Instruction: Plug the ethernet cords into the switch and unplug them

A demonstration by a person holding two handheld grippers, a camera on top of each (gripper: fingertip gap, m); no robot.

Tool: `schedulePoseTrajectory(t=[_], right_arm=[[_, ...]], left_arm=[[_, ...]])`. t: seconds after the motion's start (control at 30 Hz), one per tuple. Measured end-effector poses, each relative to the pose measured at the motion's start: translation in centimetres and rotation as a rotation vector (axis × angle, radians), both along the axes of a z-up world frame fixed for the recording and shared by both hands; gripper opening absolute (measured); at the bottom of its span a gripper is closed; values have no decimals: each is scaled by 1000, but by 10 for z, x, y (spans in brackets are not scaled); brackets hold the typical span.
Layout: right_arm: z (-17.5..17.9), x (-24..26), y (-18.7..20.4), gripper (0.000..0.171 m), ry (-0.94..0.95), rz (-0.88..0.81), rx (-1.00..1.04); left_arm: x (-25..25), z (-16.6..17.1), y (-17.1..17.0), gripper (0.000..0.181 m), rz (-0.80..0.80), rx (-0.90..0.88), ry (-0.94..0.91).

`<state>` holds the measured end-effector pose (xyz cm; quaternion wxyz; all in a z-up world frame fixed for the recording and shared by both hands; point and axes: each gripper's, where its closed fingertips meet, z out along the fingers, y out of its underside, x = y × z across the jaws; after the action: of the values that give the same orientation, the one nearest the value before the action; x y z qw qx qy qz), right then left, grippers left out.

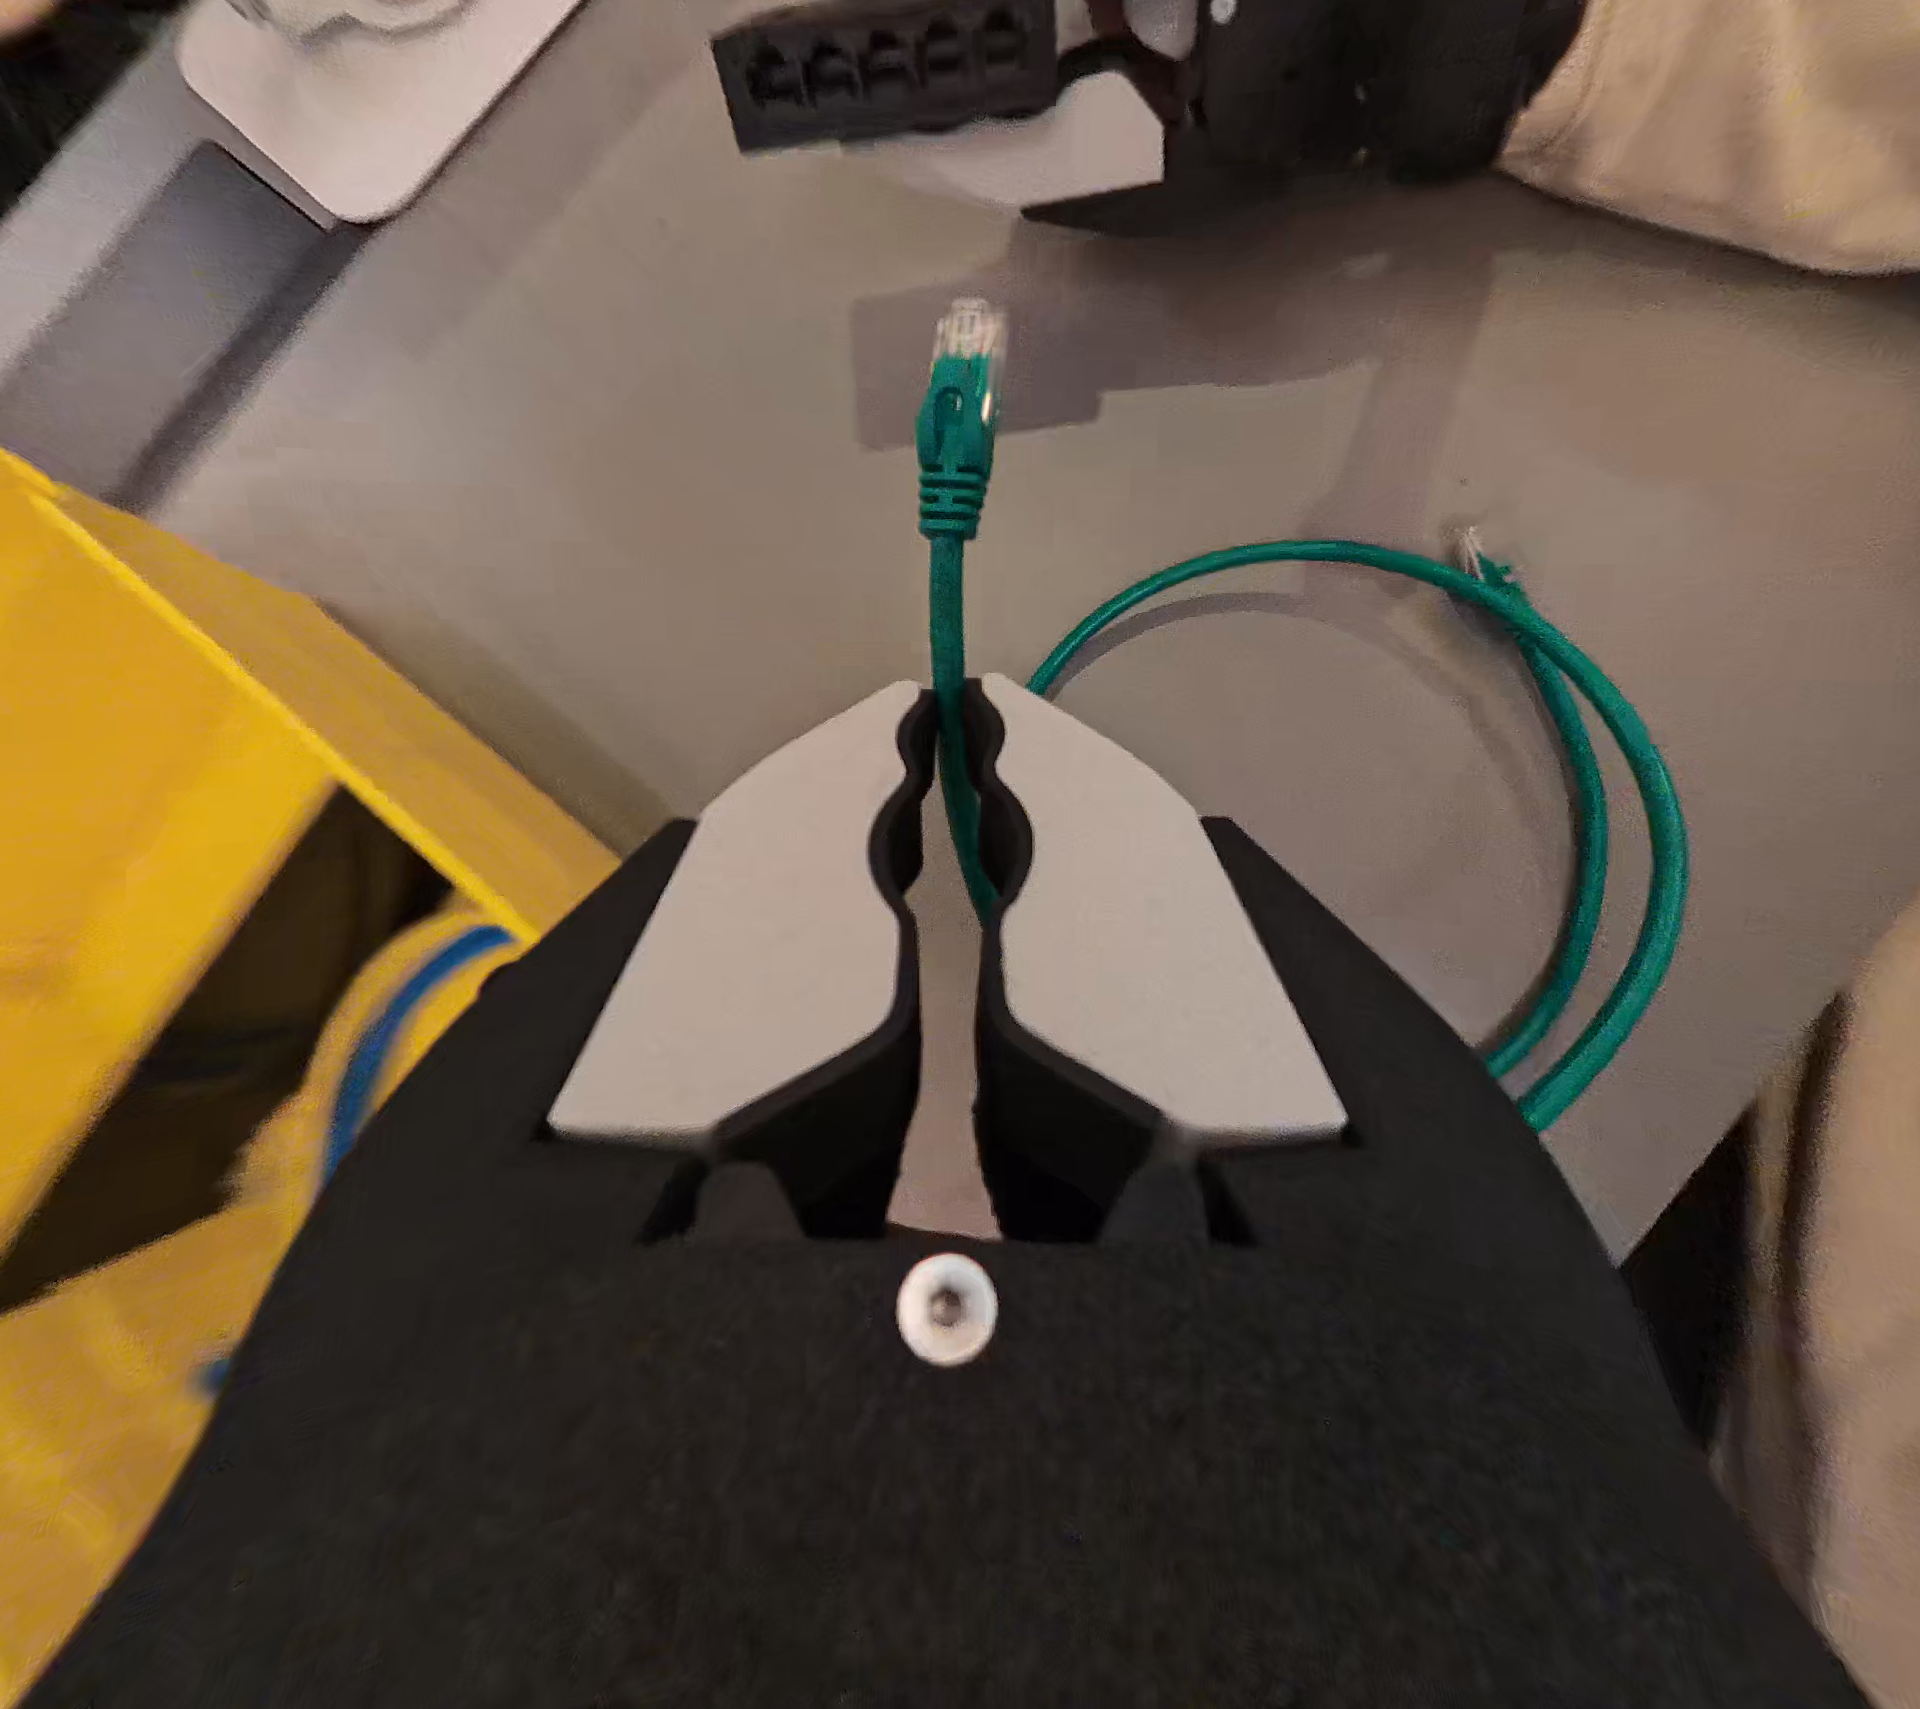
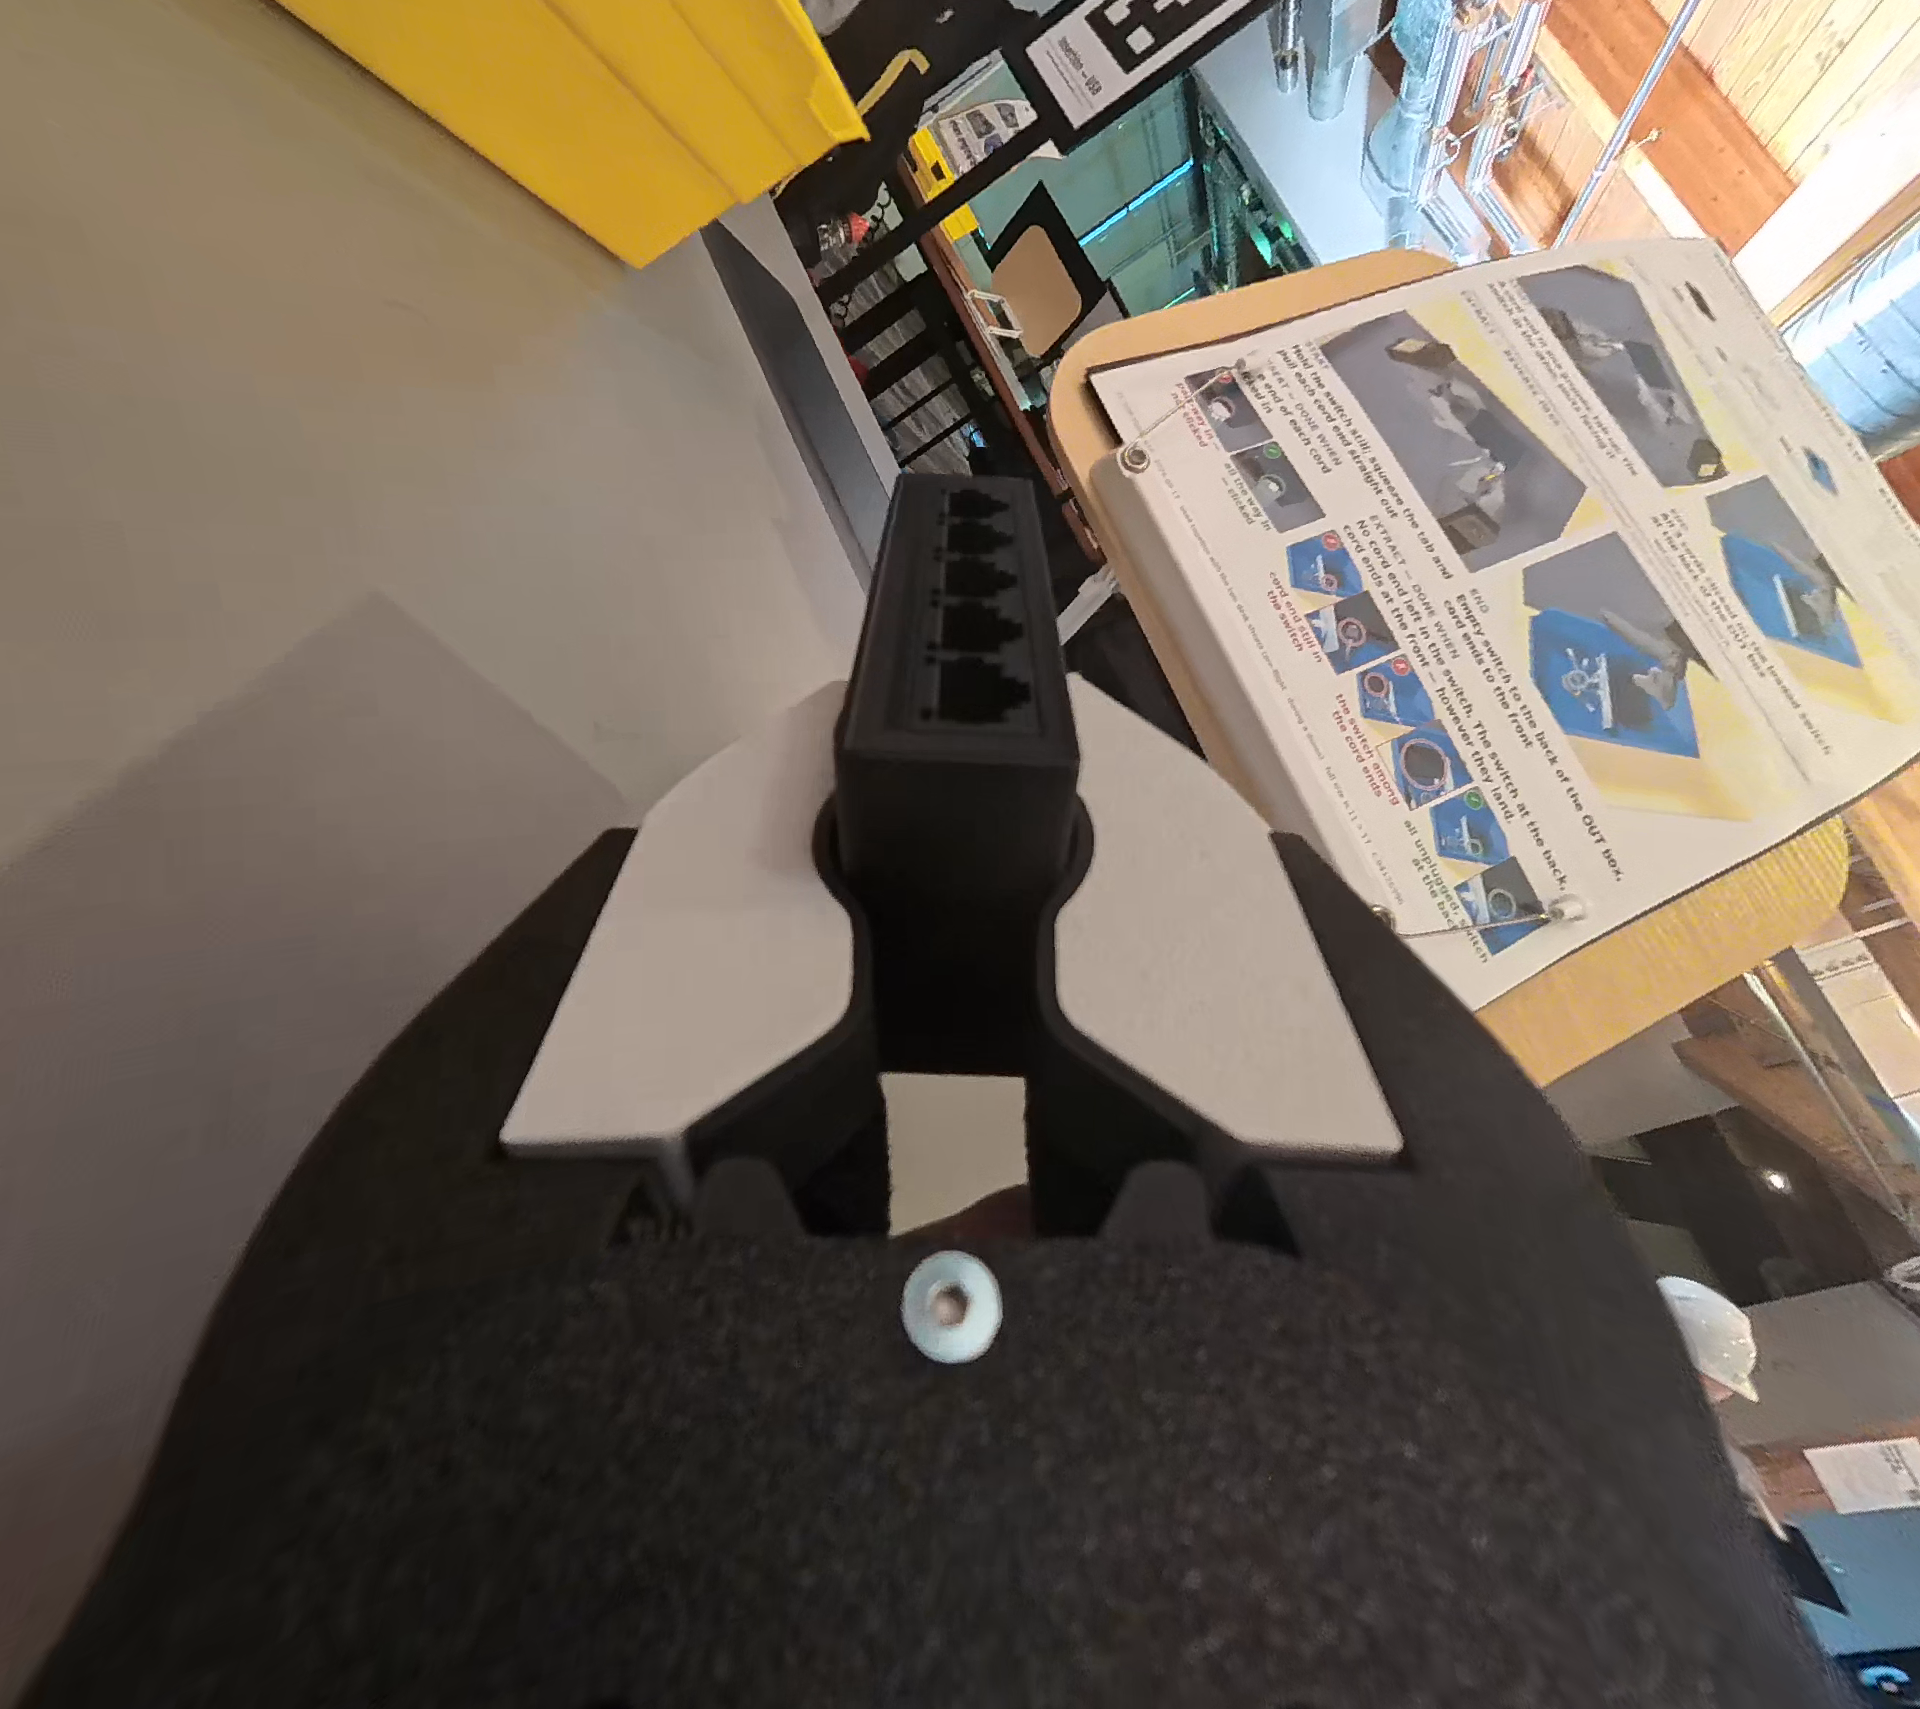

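Gripper holds green cord above grey table.

Left wrist view looks down at grey table; right wrist view tilted sideways; both share switch.

I see a smooth grey table with a dull sheen that faintly mirrors what is above it. The green cord has a finely textured jacket and a clear plastic plug. My left gripper has a grainy matt black body and flat matt pale plates. At 9 o'clock the yellow bin looks like smooth plastic. The switch is matt black, probably plastic. At 3 o'clock, printed paper lies on a wooden board.
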<state>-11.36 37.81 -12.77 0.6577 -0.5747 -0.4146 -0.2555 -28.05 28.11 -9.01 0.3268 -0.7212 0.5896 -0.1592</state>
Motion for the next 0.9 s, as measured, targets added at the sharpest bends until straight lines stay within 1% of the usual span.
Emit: schedulePoseTrajectory(t=[0.07,0.13,0.2,0.3,0.4,0.5,0.9], right_arm=[[0,0,0,30,-10,-1,7],[0,0,0,30,-18,-8,15],[0,1,0,30,-32,-22,24],[0,3,1,30,-58,-53,38],[0,5,2,30,-100,-88,58],[-1,6,3,30,-118,-100,61],[-9,4,6,30,-170,-116,40]], left_arm=[[12,16,14,4,-45,47,99],[27,21,25,4,-98,71,170],[38,13,36,4,-116,77,255],[54,-8,45,4,-124,7,322],[65,-23,53,4,-106,-32,347],[72,-28,54,4,-99,-39,353],[87,-26,51,5,-90,-27,350]])
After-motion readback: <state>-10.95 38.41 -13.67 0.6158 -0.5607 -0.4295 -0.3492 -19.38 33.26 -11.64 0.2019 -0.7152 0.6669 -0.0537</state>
